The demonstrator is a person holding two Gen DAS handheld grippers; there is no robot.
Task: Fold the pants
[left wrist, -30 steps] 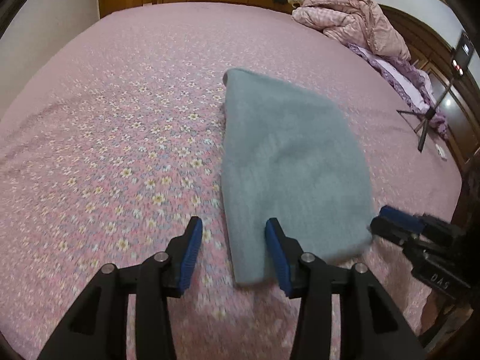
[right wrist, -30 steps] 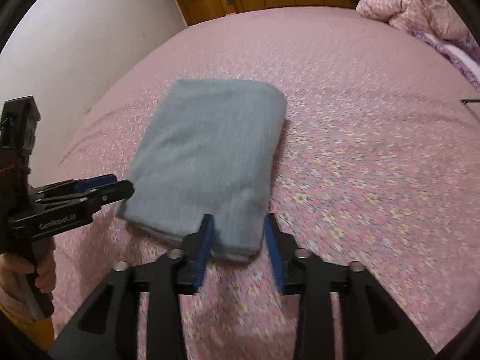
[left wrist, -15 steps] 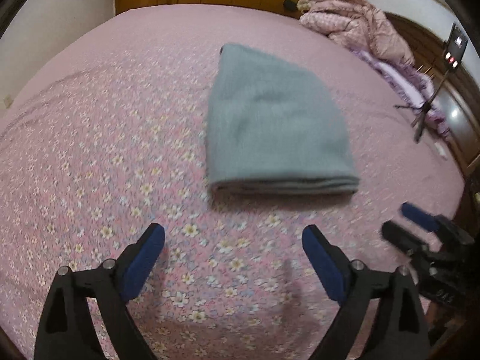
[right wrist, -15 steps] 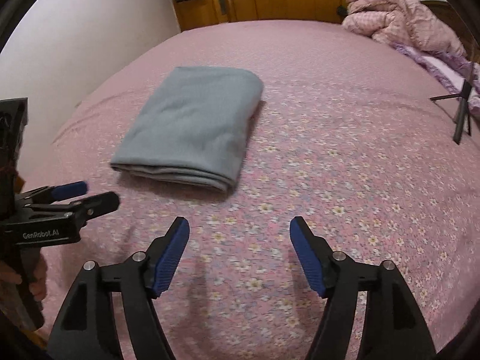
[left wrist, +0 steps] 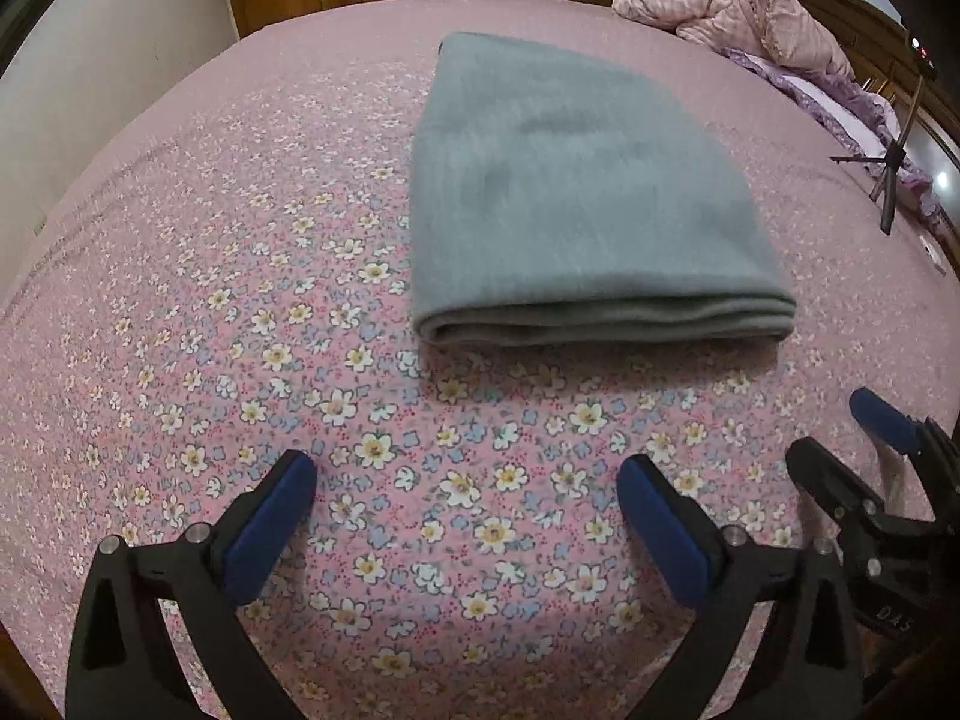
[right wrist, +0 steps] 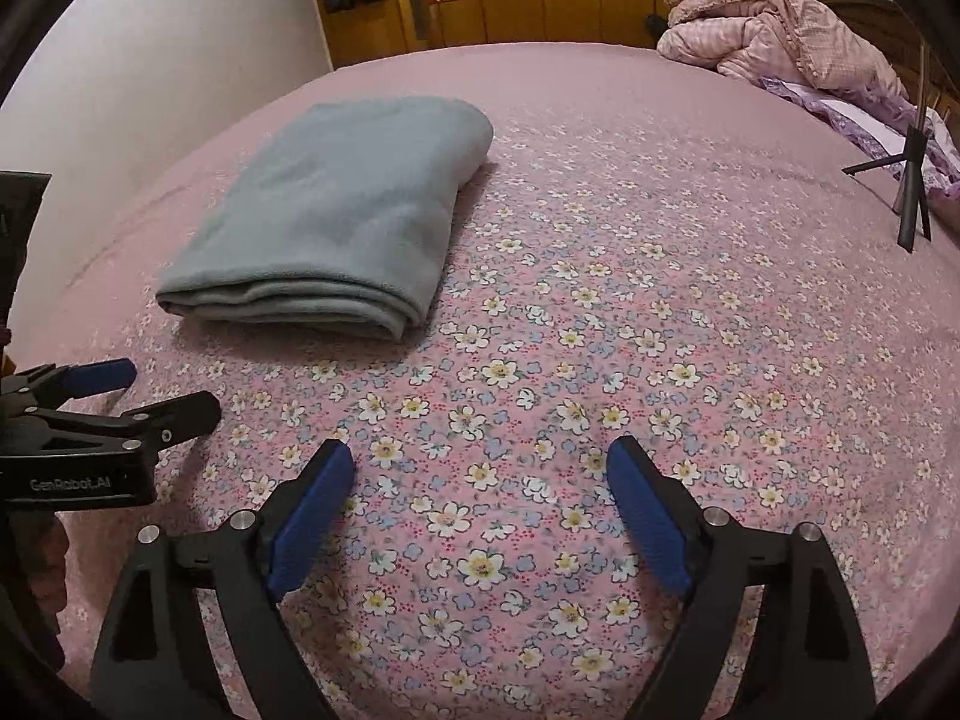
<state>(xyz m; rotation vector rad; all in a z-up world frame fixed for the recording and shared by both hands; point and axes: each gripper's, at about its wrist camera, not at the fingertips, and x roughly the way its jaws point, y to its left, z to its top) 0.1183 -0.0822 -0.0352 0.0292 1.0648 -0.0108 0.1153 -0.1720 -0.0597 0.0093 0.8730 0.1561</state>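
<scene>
I had the grey pants (left wrist: 576, 192) folded in a neat stack on the bed (left wrist: 180, 276), layered edge facing me. Left claw (left wrist: 468, 480) & right claw (right wrist: 480, 462) both hung wide open w/ nothing in them, just short of the stack, not touching it.

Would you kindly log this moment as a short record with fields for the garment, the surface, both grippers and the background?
garment: grey fleece pants, folded into a flat stack, lying free
surface: pink floral bedsheet
left gripper: jaws wide apart, holding nothing
right gripper: jaws wide apart, holding nothing
background: crumpled pink quilt; black tripod
</scene>
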